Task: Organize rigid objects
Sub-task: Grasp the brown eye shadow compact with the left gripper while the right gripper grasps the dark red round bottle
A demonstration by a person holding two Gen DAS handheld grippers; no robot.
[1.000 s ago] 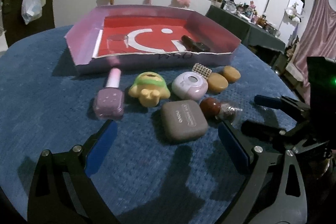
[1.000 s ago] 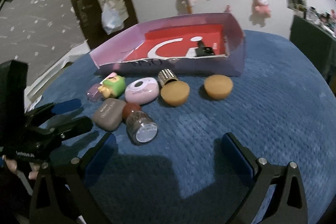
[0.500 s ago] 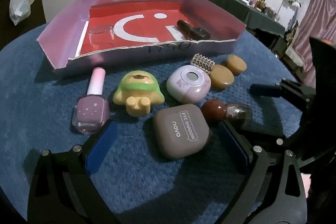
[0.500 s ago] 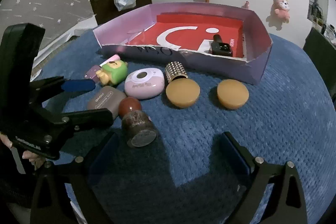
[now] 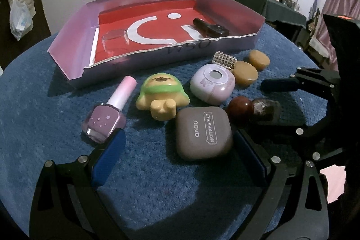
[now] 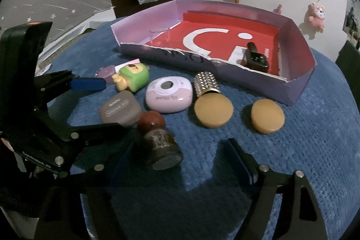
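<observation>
A: What's the biggest thing on the blue cloth [image 5: 45, 105]?

B: The purple cardboard tray [image 5: 67, 44] with a red floor, at the far side. A dark bottle [image 5: 210, 28] lies in its right part and a clear cup [image 5: 114, 38] stands in its left part.

A: And in front of it?

B: A cluster. The grey eyeshadow case [image 5: 203, 132] lies nearest, with the lilac round compact [image 5: 212, 84] behind it and the green-and-yellow toy figure [image 5: 160, 97] to its left. The purple nail polish [image 5: 108, 118] lies tipped over at far left. A brown-capped jar [image 6: 157, 138] lies on its side just right of the case. Two tan discs [image 6: 267, 116] and a studded gold cap [image 6: 205, 83] sit near the tray's front wall.

A: Anything crowding the grippers?

B: The left gripper [image 5: 177, 154], jaws spread wide, flanks the eyeshadow case without touching it; one finger tip is just beside the nail polish. The right gripper [image 6: 180, 154], also released, straddles the jar, and the left one's fingers [image 6: 87, 84] reach in close beside it.
</observation>
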